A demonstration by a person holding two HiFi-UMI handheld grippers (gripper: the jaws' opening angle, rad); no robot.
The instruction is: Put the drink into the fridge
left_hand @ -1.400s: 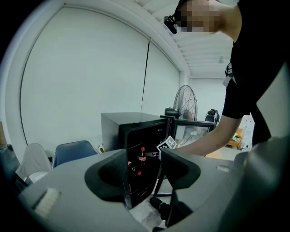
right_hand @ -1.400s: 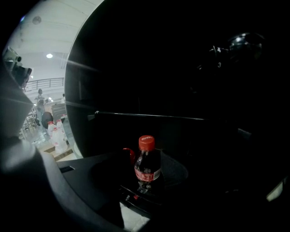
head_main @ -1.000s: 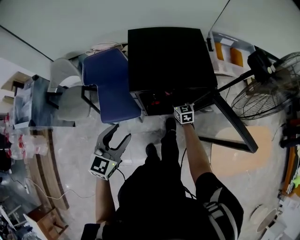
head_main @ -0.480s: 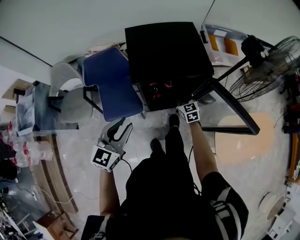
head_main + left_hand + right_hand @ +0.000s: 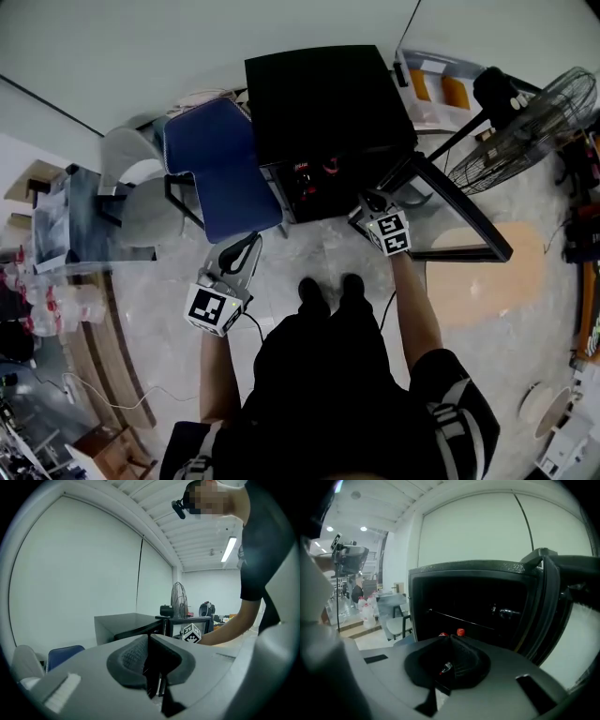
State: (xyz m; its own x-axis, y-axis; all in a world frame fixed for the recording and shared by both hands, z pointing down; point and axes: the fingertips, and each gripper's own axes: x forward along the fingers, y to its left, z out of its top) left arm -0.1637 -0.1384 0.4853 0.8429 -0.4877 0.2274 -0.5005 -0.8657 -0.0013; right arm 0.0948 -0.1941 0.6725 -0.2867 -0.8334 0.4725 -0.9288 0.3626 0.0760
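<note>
The black mini fridge [image 5: 323, 108] stands on the floor with its door [image 5: 450, 202] swung open to the right. Two red-capped drink bottles [image 5: 303, 173] stand inside on its lower shelf, and their caps [image 5: 461, 632] show just beyond my right gripper's tips. My right gripper [image 5: 373, 202] is at the fridge opening, shut, with nothing held. My left gripper [image 5: 239, 258] hangs over the floor, left of the fridge front and apart from it. Its jaws are closing, nearly together, with nothing between them. The left gripper [image 5: 149, 641] view faces the fridge [image 5: 126, 623].
A blue chair [image 5: 220, 169] stands against the fridge's left side, with grey chairs [image 5: 141, 192] further left. A standing fan [image 5: 530, 112] and a rack [image 5: 441, 89] are at the right. Water bottles [image 5: 37, 291] sit at the far left. The person's feet [image 5: 328, 291] face the fridge.
The left gripper's jaws have gone from wide apart to nearly together, empty. The right gripper has shifted slightly right at the fridge opening. The person's feet have stepped back.
</note>
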